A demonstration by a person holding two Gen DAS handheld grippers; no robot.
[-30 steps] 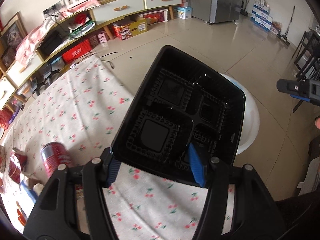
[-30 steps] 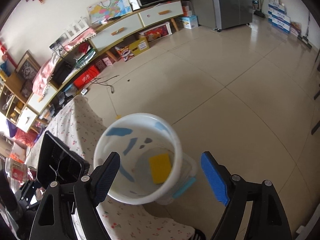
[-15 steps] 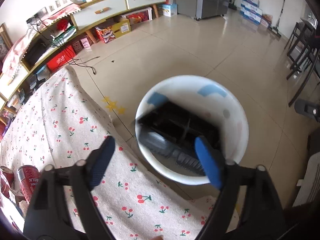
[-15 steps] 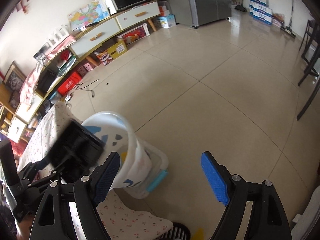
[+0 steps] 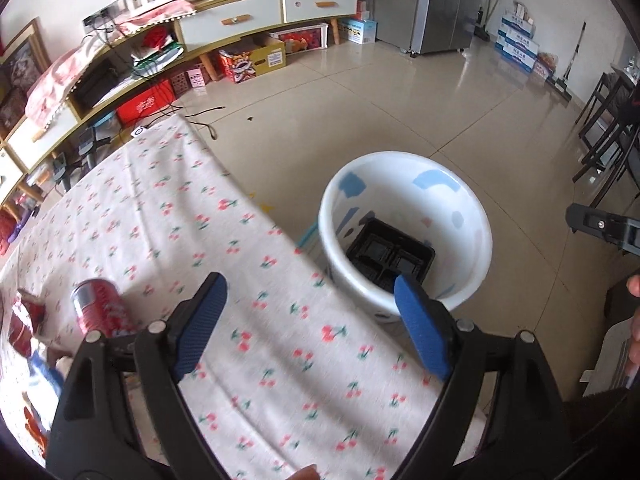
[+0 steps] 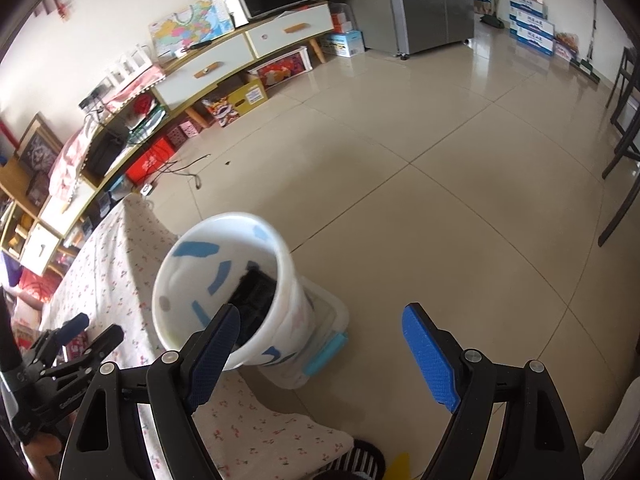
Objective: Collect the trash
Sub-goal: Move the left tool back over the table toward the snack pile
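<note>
I'm seeing the black tray [image 5: 390, 255] lying inside the white bin [image 5: 404, 236], so that piece is done. My left gripper [image 5: 308, 324] is opening, nothing between its jaws; my right gripper [image 6: 320, 356] is hanging wide and empty. The red can [image 5: 100, 310] at nine o'clock is waiting; wrappers beyond it are getting cut off.

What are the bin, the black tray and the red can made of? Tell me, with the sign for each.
White bin: seemingly glossy plastic; smooth thin wall with a soft sheen.
Black tray: likely thin moulded plastic; shiny, with pressed compartments and ribbed edges.
Red can: probably metal; silvery top rim, printed glossy side.
</note>
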